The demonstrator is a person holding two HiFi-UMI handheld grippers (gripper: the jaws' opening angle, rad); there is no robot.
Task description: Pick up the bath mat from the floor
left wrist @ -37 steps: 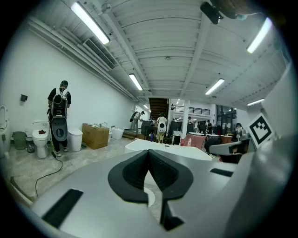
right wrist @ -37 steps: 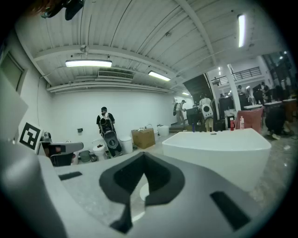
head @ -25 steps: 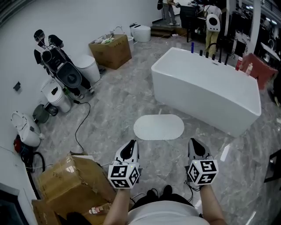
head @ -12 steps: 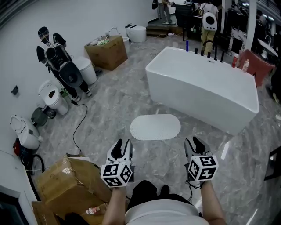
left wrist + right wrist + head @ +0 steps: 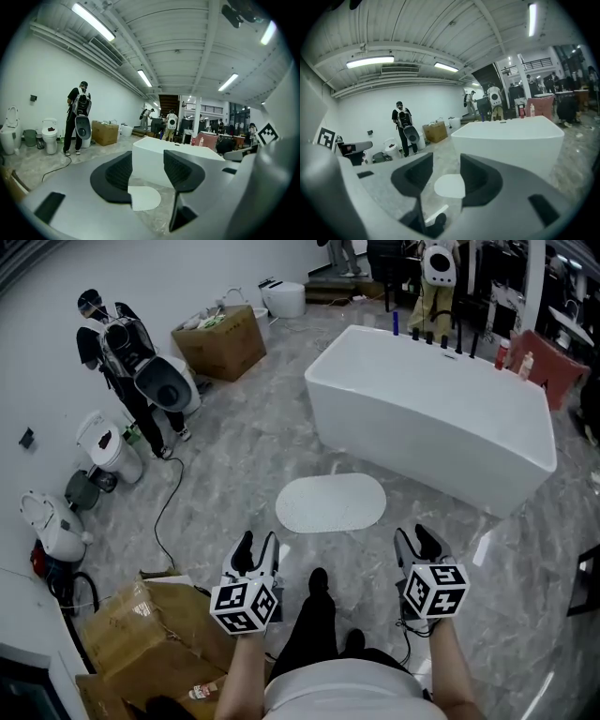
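The bath mat (image 5: 331, 502) is a white oval lying flat on the grey marble floor beside the bathtub. It also shows beyond the jaws as a white patch, the mat (image 5: 144, 198) in the left gripper view and the mat (image 5: 450, 185) in the right gripper view. My left gripper (image 5: 255, 545) hovers short of the mat's near left side. My right gripper (image 5: 419, 540) hovers short of its near right side. Both have just been opening their jaws, and nothing is between them. The left gripper (image 5: 147, 164) and right gripper (image 5: 446, 171) both point toward the mat.
A white bathtub (image 5: 431, 418) stands just behind the mat. Crumpled cardboard boxes (image 5: 141, 634) lie at my near left, with a black cable (image 5: 169, 512) trailing by them. A person carrying a toilet bowl (image 5: 122, 343) stands by the left wall near toilets (image 5: 108, 446). My foot (image 5: 319, 582) is forward between the grippers.
Both grippers' jaws went from shut to open. One of my feet has stepped forward between the grippers. The person by the left wall has shifted with the toilet bowl.
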